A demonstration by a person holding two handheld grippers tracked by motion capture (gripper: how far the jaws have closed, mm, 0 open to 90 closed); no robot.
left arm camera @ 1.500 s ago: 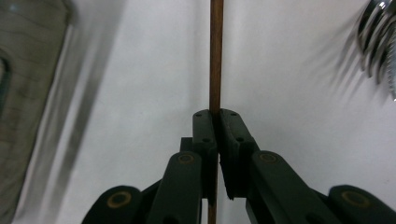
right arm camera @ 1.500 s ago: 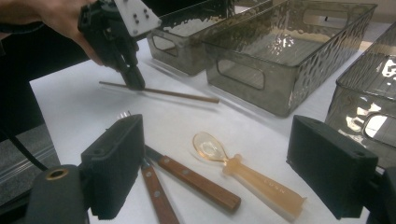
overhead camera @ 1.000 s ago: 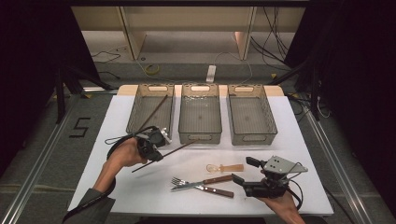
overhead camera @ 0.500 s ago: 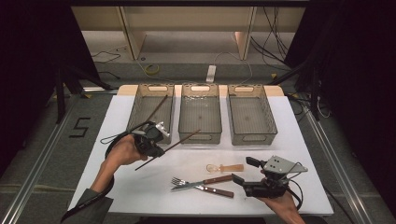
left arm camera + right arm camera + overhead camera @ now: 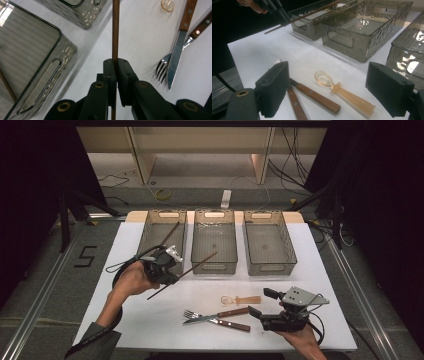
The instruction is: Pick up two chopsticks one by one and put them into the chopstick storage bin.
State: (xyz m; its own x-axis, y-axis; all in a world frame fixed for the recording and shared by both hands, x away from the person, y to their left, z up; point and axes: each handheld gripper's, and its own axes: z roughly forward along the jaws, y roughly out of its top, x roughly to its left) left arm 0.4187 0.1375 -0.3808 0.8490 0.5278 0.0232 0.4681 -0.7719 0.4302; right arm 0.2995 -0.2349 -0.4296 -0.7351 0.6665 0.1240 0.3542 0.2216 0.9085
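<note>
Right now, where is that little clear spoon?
In the high view the spoon lies on the table's right half, just beyond the fork and knife.

Grey floor [image 5: 45,285] w/ cables, dark surrounds, pale shelving [image 5: 200,150] behind.

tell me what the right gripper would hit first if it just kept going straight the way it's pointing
Probably the translucent spoon, lying between the open jaws of the right gripper; the wooden knife handle sits just beside it. Depth is hard to judge, so this is a guess.
</note>
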